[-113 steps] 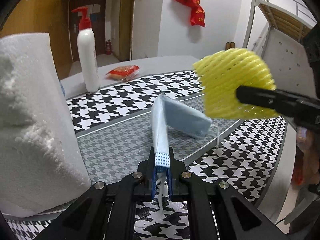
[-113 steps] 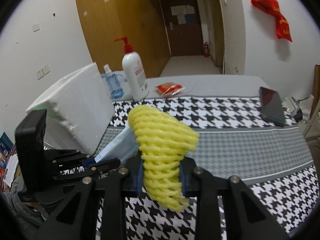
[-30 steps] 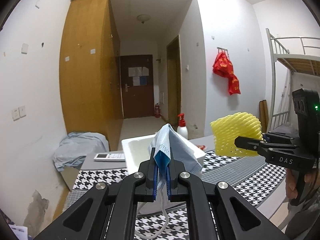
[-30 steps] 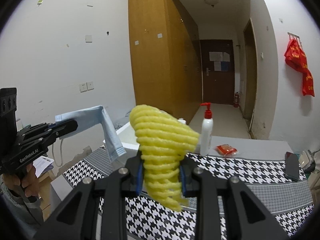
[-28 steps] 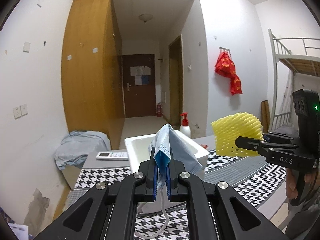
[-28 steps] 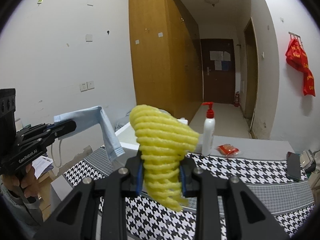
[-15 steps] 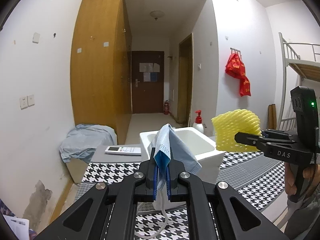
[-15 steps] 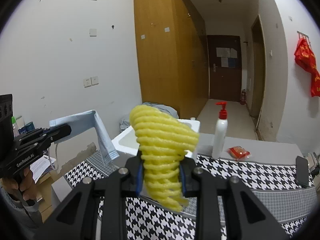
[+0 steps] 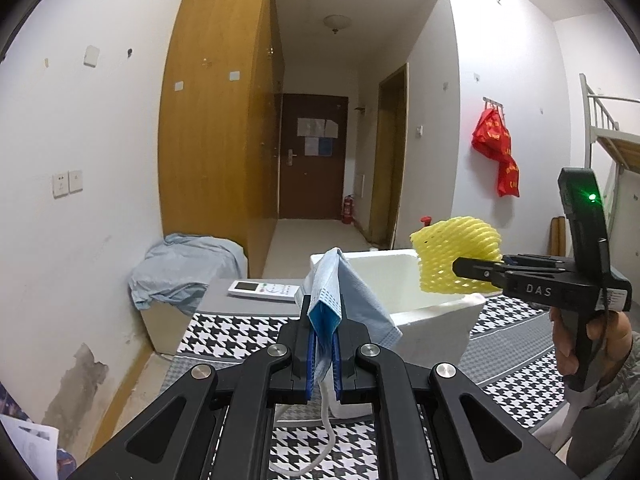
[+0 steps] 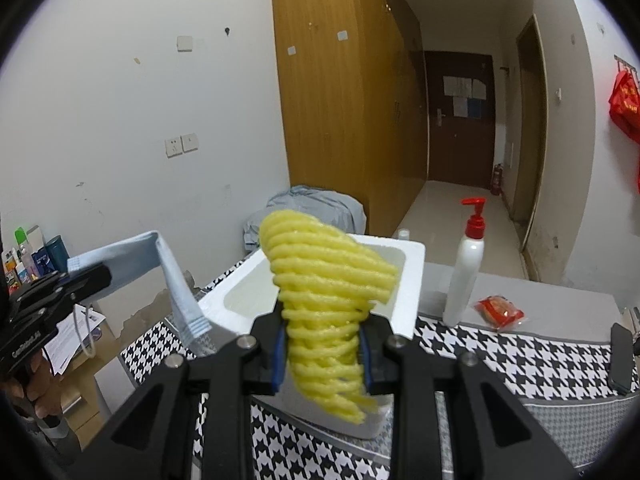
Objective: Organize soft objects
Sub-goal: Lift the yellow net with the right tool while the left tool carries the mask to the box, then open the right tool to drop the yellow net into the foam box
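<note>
My left gripper (image 9: 323, 350) is shut on a folded light-blue face mask (image 9: 340, 300); its white ear loop (image 9: 326, 432) dangles below the fingers. In the right wrist view the same mask (image 10: 160, 264) hangs from the left gripper (image 10: 90, 276) at the left. My right gripper (image 10: 322, 350) is shut on a yellow foam net sleeve (image 10: 324, 280), which also shows in the left wrist view (image 9: 456, 258), held over the right rim of the box. A white foam box (image 9: 420, 292) stands open-topped on the table just beyond both grippers, its rim (image 10: 414, 276) behind the yellow sleeve.
A houndstooth cloth (image 10: 500, 356) covers the table. A white pump bottle with a red head (image 10: 466, 268), a red packet (image 10: 500, 310) and a dark phone (image 10: 622, 360) lie to the right. A white remote (image 9: 264, 290) sits beyond the box. A person's hand (image 9: 580, 344) grips the right tool.
Both grippers have moved closer to the white box, which now looks larger. The yellow sleeve now hangs over the box's right rim. Both grips are unchanged.
</note>
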### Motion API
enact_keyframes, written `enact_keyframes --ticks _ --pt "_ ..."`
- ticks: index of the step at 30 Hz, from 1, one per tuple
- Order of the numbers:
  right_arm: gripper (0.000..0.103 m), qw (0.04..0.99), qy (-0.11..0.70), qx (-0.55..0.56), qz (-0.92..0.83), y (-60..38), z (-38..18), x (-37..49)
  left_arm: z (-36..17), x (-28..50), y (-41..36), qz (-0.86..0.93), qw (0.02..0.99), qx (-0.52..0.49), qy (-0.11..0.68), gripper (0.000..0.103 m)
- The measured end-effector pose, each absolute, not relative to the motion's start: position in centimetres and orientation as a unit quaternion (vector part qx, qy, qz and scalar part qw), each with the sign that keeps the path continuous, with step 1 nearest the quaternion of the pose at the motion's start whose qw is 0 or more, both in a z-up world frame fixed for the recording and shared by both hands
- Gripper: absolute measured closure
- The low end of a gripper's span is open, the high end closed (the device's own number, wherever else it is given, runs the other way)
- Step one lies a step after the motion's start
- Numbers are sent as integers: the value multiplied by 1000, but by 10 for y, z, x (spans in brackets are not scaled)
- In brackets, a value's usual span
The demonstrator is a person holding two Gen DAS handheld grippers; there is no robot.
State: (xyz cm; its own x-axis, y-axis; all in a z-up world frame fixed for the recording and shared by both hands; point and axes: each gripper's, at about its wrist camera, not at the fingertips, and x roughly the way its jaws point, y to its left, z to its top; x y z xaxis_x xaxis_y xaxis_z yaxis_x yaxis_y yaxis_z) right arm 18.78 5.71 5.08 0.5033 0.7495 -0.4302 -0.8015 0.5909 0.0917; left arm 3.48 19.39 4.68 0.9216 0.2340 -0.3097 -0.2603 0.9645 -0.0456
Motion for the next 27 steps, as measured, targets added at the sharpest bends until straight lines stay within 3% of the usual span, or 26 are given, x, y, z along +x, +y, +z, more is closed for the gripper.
enact_keyframes --ticks 12,14,17,23,27 --pt "69 862 253 -72 433 87 40 212 45 36 205 137 977 -51 154 96" --pt "59 861 259 -71 431 91 38 215 45 35 206 138 977 -53 154 96" --pt "34 865 260 -71 424 96 38 216 46 34 206 141 977 -53 152 96" --pt "21 866 259 -68 422 96 39 216 51 27 213 157 975 -57 145 96" --pt "19 865 258 -65 425 95 40 215 55 24 212 160 976 -54 139 96"
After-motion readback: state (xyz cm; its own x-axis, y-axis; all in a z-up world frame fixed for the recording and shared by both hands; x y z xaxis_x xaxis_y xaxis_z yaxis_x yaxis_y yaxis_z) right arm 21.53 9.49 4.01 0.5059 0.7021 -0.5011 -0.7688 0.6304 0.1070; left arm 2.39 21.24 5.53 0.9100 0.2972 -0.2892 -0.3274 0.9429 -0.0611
